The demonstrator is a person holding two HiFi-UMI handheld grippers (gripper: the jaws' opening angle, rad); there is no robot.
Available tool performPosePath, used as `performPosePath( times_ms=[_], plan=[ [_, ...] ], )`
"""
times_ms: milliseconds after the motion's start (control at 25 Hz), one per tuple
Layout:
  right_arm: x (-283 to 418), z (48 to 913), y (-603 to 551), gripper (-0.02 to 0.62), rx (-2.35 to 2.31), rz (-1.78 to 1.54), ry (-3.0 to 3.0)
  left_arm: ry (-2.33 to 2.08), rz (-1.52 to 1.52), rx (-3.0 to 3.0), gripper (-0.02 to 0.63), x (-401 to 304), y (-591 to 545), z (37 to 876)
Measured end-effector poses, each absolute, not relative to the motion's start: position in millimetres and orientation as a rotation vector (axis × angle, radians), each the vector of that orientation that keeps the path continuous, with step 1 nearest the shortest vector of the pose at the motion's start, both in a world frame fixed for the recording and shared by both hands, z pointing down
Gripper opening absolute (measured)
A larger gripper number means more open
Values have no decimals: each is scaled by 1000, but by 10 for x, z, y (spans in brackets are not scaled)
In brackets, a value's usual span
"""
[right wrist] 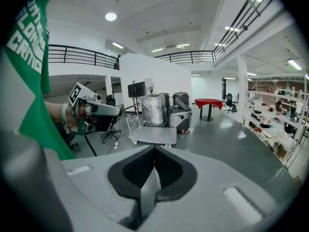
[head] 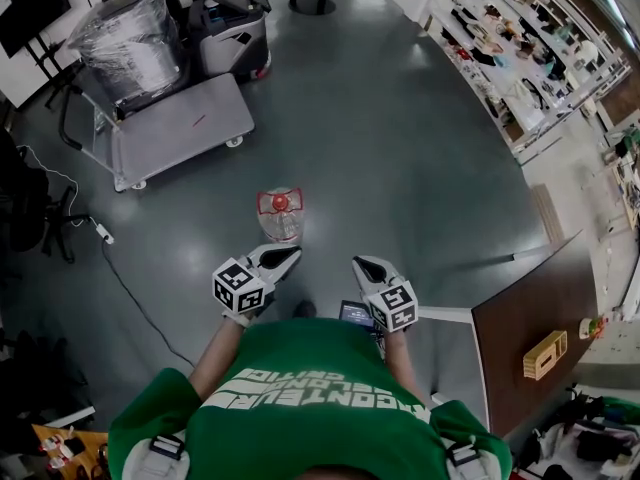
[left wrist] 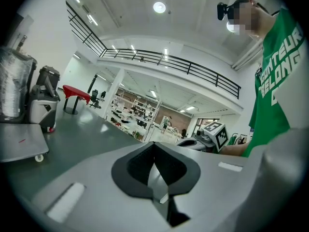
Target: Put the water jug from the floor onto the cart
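The water jug (head: 280, 215) stands on the floor straight ahead of my left gripper (head: 288, 256), just past its tips and not touching them. From my right gripper (head: 360, 264) it lies ahead and off to the left, so the left one is plainly the nearer. The jug looks upright, with its long axis vertical and its red cap and handle on top, facing up at me. Neither gripper view shows it, since both look out across the room. I judge the jug sits below the line each gripper points along, and both would need to dip toward it.

The left gripper's jaws are pressed together with nothing between them. The right's are the same, closed and empty. Either one would have to spread its jaws before it could take the jug.

The cart (head: 185, 128) is farther out past the jug, ahead and left of both grippers and well apart from it. Its flat deck looks bare, and a plastic-wrapped bundle (head: 125, 28) stands just beyond it. I reckon the carry runs forward and to the left from here.
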State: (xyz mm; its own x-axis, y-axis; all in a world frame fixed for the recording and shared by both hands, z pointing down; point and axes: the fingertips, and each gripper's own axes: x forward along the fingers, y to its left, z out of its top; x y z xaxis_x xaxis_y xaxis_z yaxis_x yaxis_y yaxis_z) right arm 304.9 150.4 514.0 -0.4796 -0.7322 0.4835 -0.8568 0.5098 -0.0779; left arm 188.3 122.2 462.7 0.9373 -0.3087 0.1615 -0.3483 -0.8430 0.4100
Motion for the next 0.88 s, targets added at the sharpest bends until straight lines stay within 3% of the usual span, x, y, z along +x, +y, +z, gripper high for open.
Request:
performPosePath(
  times_ms=[880],
  plan=[
    [3029,5285,1399,-6,1233,482,-2379,-433,148,2592,12,2012,1330,4803]
  ],
)
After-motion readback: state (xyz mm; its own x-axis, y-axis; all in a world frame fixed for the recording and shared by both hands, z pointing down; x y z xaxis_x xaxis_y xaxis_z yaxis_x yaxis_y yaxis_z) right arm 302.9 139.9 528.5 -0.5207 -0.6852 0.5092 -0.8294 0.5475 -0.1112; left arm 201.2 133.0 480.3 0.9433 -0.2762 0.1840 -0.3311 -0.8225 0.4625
